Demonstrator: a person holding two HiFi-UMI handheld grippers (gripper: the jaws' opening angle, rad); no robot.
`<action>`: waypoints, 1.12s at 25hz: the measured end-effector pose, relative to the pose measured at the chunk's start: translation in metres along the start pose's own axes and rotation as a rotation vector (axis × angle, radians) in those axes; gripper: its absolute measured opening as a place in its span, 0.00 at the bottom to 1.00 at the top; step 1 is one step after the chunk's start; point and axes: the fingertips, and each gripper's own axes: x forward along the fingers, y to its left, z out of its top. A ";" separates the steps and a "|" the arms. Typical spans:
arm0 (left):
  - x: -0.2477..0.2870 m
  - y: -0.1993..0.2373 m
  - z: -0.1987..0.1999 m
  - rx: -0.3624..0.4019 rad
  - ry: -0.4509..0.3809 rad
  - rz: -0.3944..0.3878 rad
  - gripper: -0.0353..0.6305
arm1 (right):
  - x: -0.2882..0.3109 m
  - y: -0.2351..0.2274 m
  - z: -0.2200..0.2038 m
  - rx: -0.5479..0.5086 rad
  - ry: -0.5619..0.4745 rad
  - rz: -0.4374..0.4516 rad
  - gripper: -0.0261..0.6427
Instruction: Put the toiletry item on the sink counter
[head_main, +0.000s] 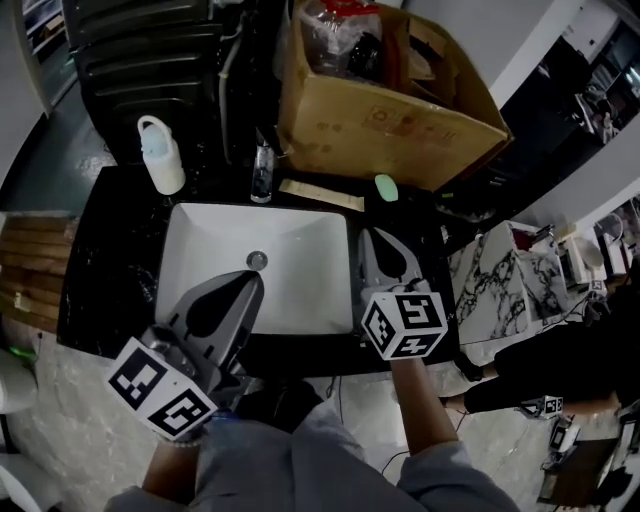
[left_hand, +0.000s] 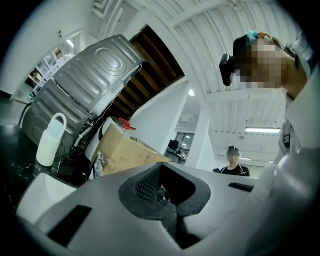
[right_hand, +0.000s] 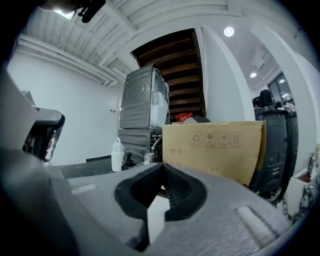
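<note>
A small pale green toiletry item (head_main: 385, 187) lies on the black sink counter (head_main: 108, 262) at the back right, in front of the cardboard box. My right gripper (head_main: 373, 237) hovers over the basin's right edge, a short way in front of the green item, shut with nothing between its fingers; the right gripper view shows its jaws (right_hand: 162, 169) closed and empty. My left gripper (head_main: 250, 282) is over the front of the white basin (head_main: 300, 245), also shut and empty, as its own view confirms (left_hand: 160, 167).
A white handled bottle (head_main: 160, 155) and a clear pump bottle (head_main: 262, 172) stand on the counter behind the basin. A large open cardboard box (head_main: 385, 110) sits at the back right. A grey metal appliance (left_hand: 85, 85) stands behind the counter.
</note>
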 end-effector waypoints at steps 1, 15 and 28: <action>-0.003 -0.002 0.000 0.004 0.001 -0.007 0.06 | -0.010 0.004 0.003 0.002 -0.012 -0.013 0.04; -0.029 -0.048 0.000 0.082 0.002 -0.047 0.06 | -0.112 0.031 0.032 0.089 -0.132 -0.094 0.04; -0.043 -0.138 -0.026 0.127 -0.019 -0.002 0.06 | -0.207 0.034 0.031 0.052 -0.137 0.000 0.03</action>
